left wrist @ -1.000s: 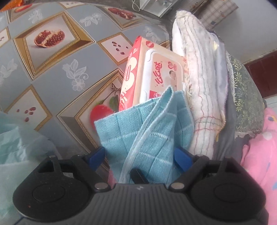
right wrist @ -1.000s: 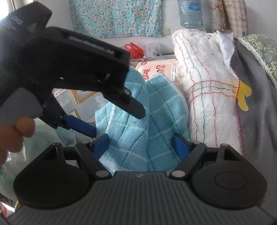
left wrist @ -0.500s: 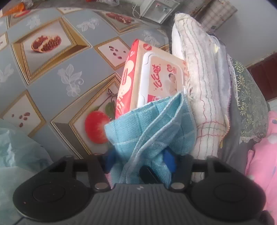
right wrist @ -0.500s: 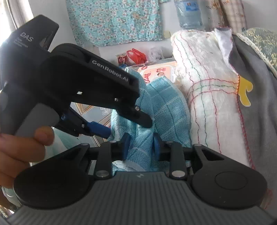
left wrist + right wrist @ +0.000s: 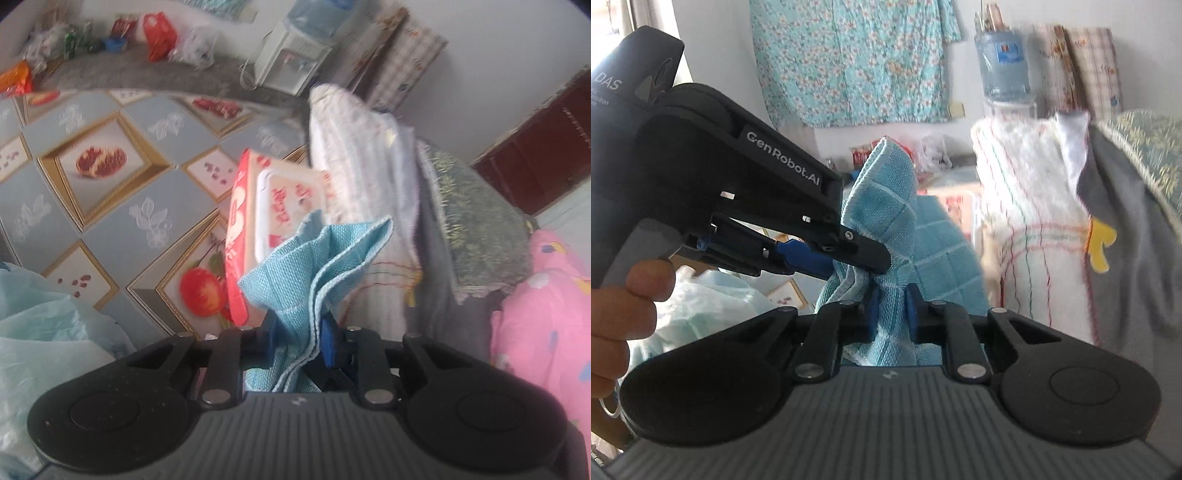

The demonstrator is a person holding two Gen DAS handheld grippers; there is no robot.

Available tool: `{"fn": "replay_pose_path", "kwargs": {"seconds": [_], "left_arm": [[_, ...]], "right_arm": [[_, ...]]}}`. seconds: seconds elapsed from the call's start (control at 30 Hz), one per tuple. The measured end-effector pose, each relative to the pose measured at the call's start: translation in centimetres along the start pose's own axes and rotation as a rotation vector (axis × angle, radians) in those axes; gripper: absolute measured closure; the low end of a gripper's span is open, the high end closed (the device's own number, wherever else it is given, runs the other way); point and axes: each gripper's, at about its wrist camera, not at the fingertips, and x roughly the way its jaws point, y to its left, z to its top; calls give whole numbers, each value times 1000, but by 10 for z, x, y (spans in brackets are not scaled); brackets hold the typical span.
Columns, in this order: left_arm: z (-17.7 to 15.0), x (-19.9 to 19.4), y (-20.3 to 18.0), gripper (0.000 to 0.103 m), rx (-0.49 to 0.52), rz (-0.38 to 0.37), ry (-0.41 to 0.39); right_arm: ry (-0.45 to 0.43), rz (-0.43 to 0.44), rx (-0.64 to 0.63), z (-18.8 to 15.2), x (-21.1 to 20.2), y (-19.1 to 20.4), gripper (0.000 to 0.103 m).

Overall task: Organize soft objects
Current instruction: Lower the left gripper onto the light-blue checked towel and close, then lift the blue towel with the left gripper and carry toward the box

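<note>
A light blue checked cloth (image 5: 321, 266) is bunched up off the table, pinched from two sides. In the left wrist view my left gripper (image 5: 299, 332) has its blue pads pressed on the cloth's folds, its jaws still closing. In the right wrist view my right gripper (image 5: 891, 306) is shut on the same cloth (image 5: 938, 251) lower down. The left gripper (image 5: 849, 258) reaches in there from the left, held by a hand (image 5: 624, 306). Behind the cloth a red and white wet-wipes pack (image 5: 273, 206) leans against a rolled white towel (image 5: 362, 166).
A fruit-patterned tablecloth (image 5: 110, 206) covers the table on the left. A pale plastic bag (image 5: 44, 332) lies at the near left. Right of the towel stand a grey garment (image 5: 1126, 258), a green patterned cushion (image 5: 476, 229) and pink fabric (image 5: 546, 314).
Both grippers went from open around the blue cloth to shut on it. Both have risen, and the cloth has come up with them, gathered into a tighter bunch.
</note>
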Motion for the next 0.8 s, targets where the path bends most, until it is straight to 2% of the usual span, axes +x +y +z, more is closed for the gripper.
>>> {"fn": "replay_pose_path", "kwargs": {"seconds": [0.23, 0.53, 0.7, 0.8], "left_arm": [[-15, -54, -5, 79, 43, -52, -59], [-40, -139, 3, 79, 78, -102, -157], [-59, -194, 18, 79, 99, -107, -228], [-72, -230, 36, 78, 113, -74, -273]], "right_arm": [[-64, -2, -38, 8, -49, 32, 89], [-152, 35, -85, 17, -114, 92, 89], [-167, 102, -88, 23, -144, 130, 88], [-155, 177, -83, 25, -154, 161, 87]]}}
